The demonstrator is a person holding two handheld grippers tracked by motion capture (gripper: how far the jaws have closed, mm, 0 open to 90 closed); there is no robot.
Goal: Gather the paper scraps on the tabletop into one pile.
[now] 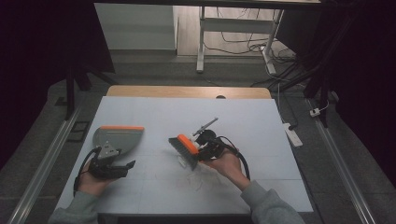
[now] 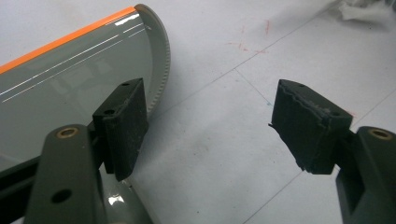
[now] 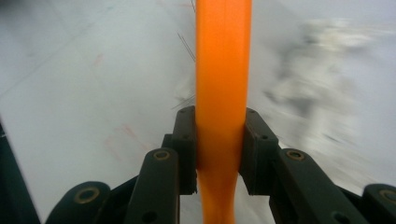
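Orange brush handle [image 3: 223,93] sits clamped between the right gripper's [image 3: 219,149] 2 jaws; beyond it, blurred white scraps, perhaps paper. Left gripper [image 2: 205,126] stands released beside the grey dustpan [image 2: 70,88], partly cut off, on the table [image 1: 154,112].

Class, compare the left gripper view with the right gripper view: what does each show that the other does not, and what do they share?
Left gripper view: the grey dustpan with its orange edge, beside open black fingers that hold nothing. Right gripper view: the brush's orange handle clamped between the right gripper's fingers. Both: the white table and crumpled white paper scraps lying on it.
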